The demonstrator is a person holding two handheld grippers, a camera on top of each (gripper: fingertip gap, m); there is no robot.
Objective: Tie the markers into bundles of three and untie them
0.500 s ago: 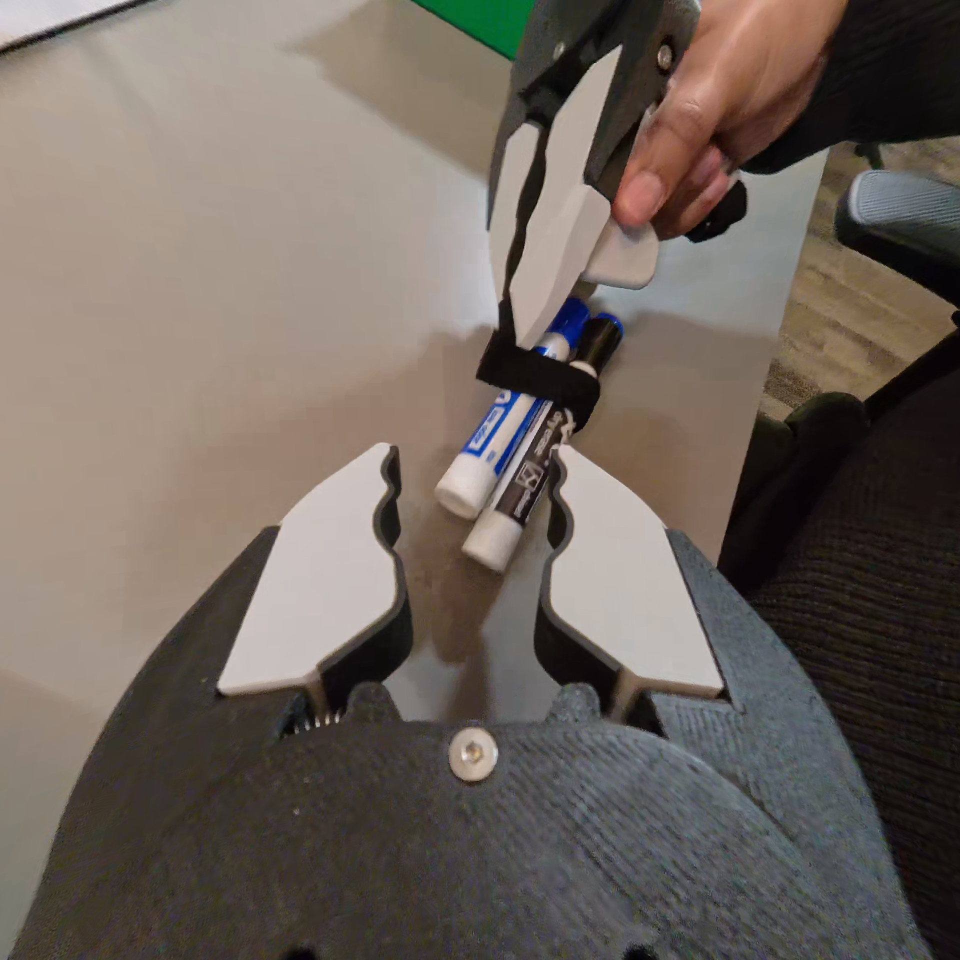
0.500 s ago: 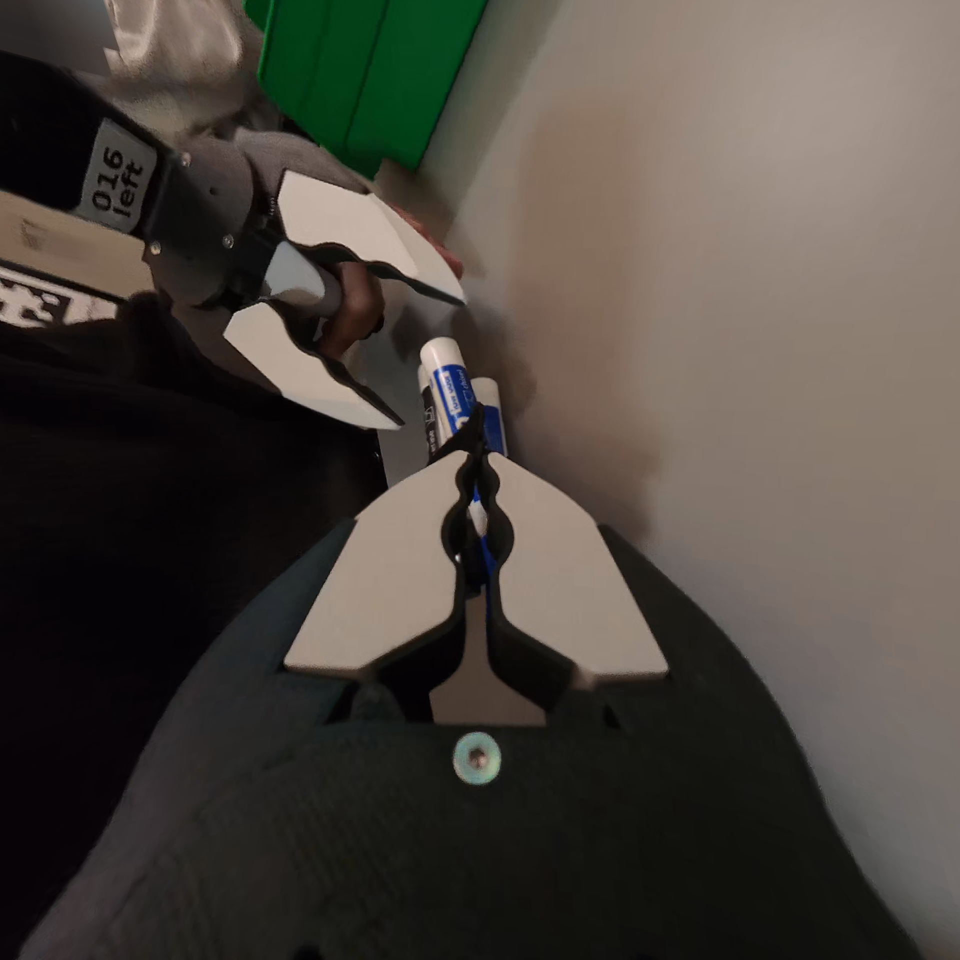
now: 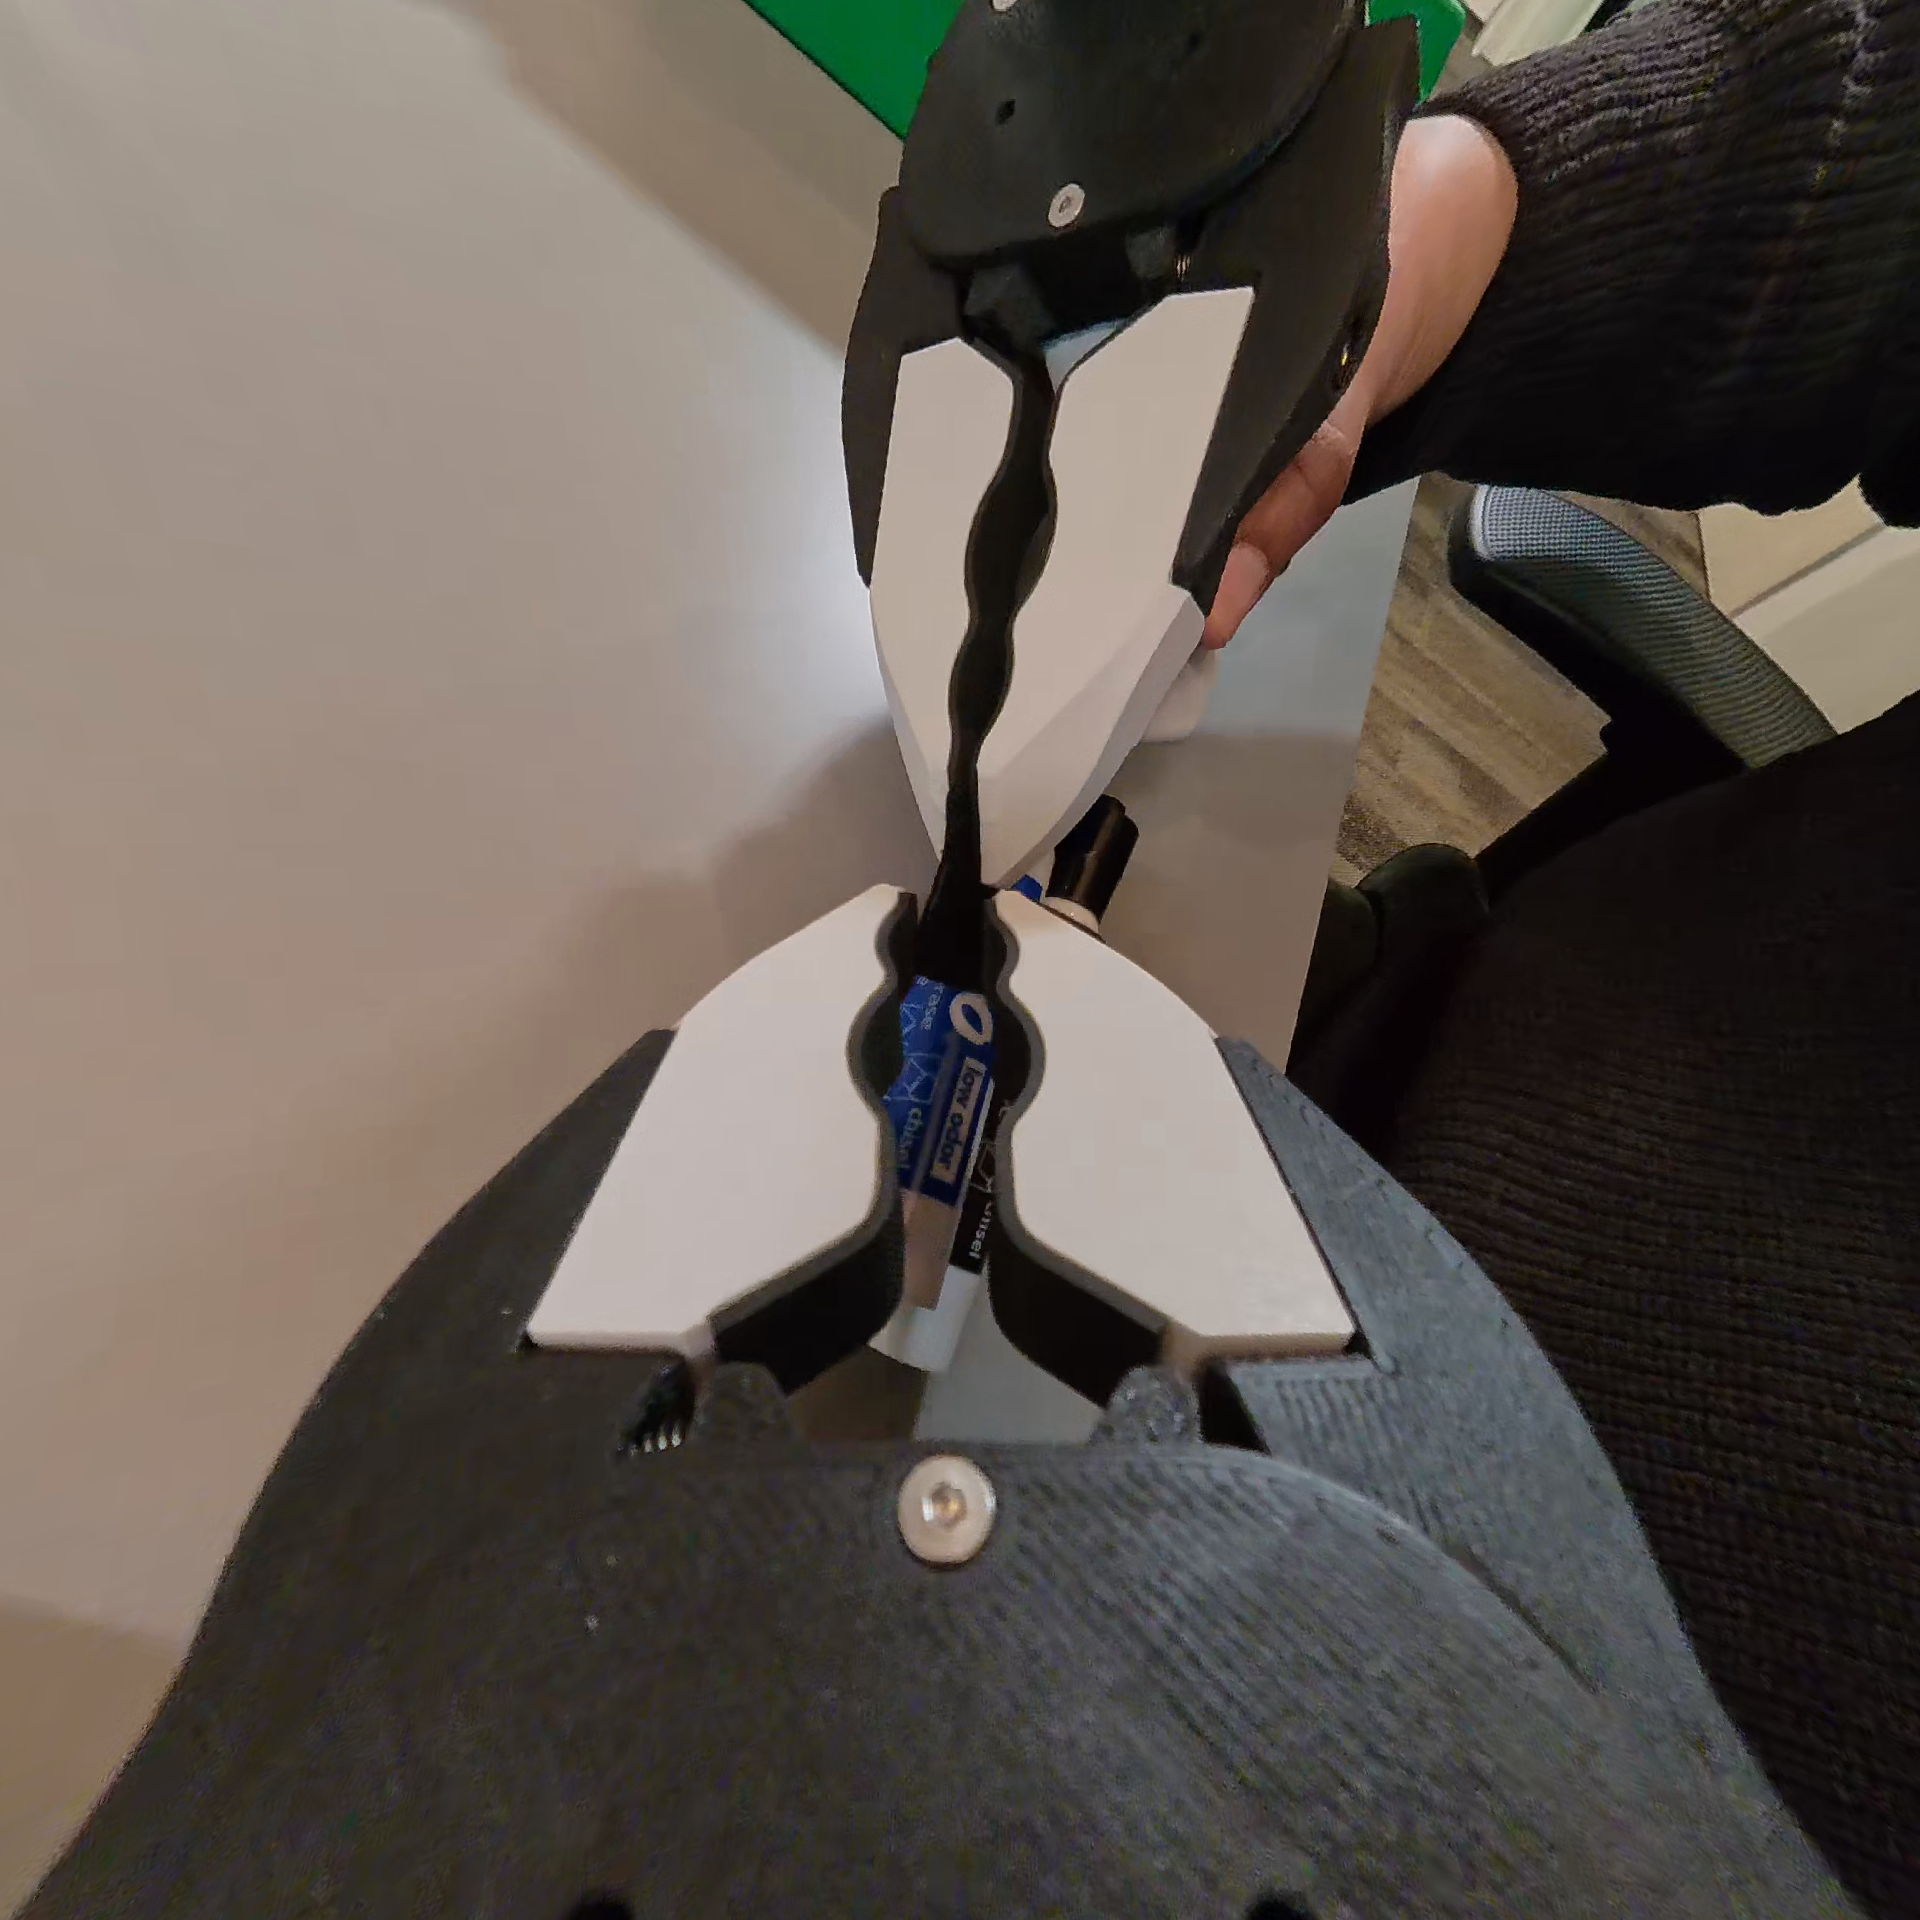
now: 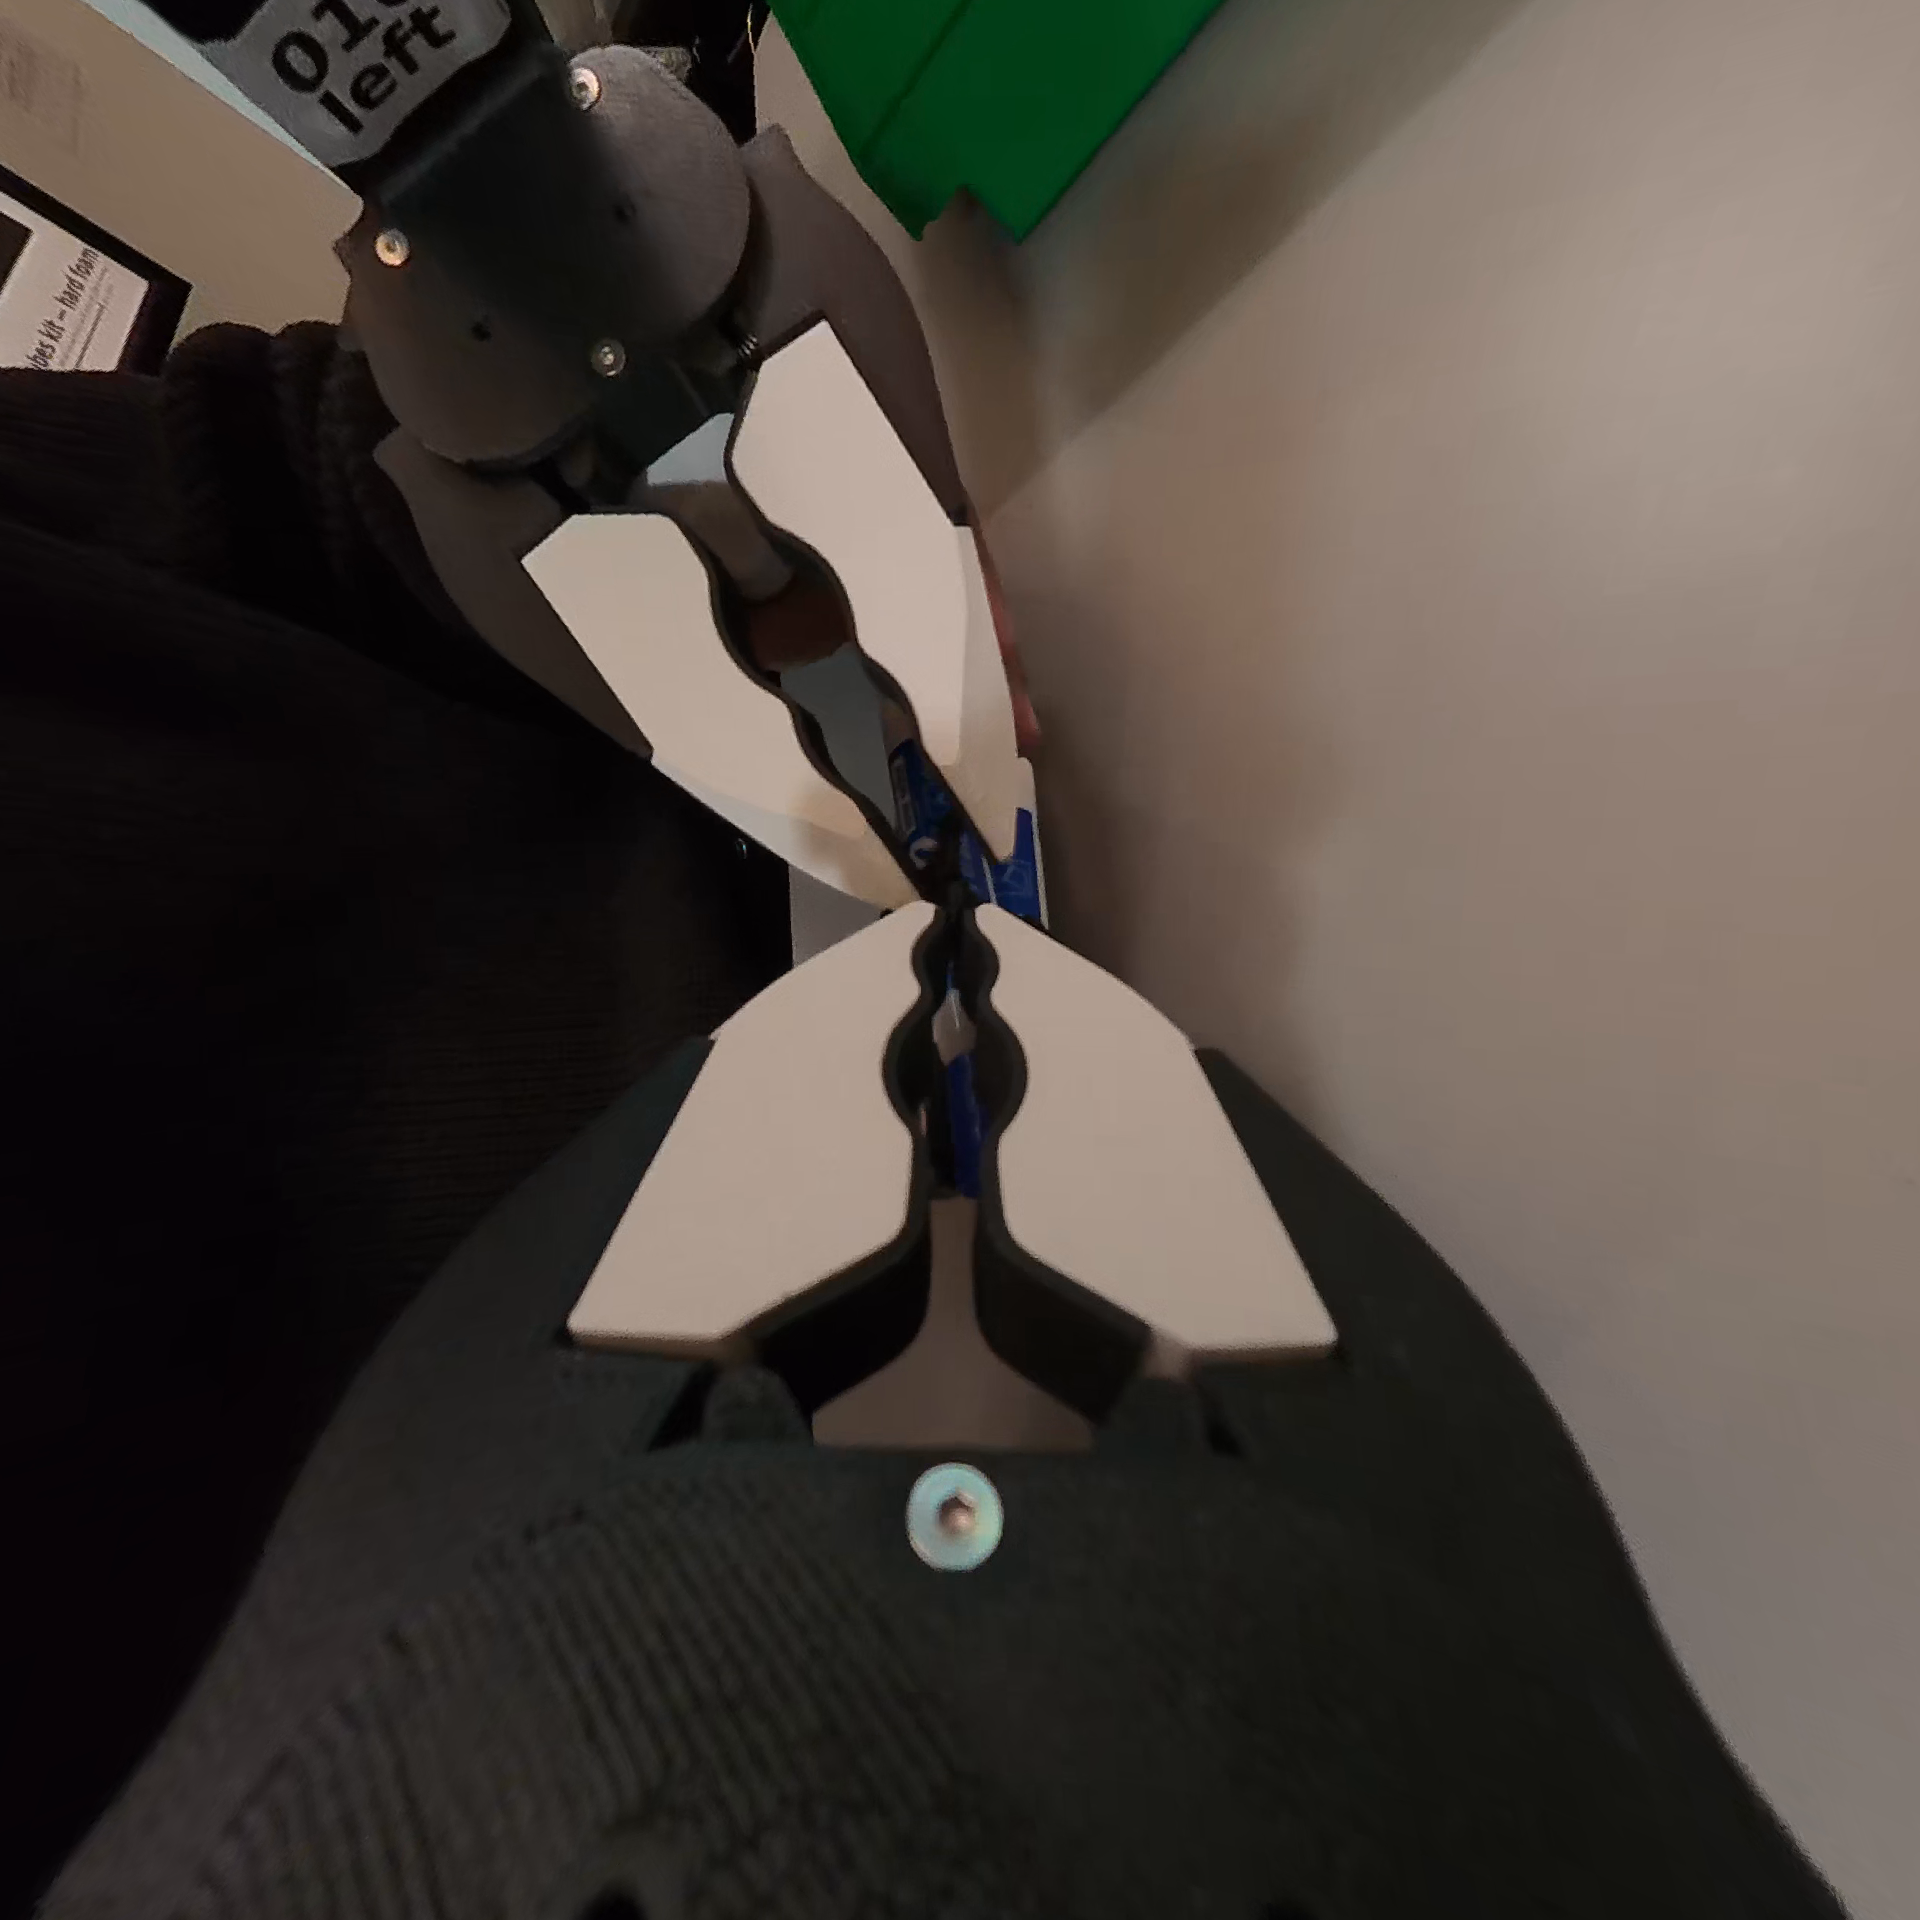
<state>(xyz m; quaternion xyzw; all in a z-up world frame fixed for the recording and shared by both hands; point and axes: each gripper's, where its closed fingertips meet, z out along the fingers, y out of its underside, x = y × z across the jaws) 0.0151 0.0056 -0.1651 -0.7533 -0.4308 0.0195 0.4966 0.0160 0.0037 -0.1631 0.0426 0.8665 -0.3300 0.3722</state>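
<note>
Two white-barrelled dry-erase markers [image 3: 940,1143], one blue-labelled and one black-labelled, bound by a black fabric strap [image 3: 961,831], lie near the pale grey table's [image 3: 364,623] right edge. The left gripper [image 3: 951,925] has its fingers clenched around the marker barrels. The right gripper [image 4: 951,920] pinches the strap, tip to tip with the left.

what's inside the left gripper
Inside the left gripper sit two markers: a blue marker and a black marker beside it. The fingers cover both sides. The right gripper pinches a black strap.
</note>
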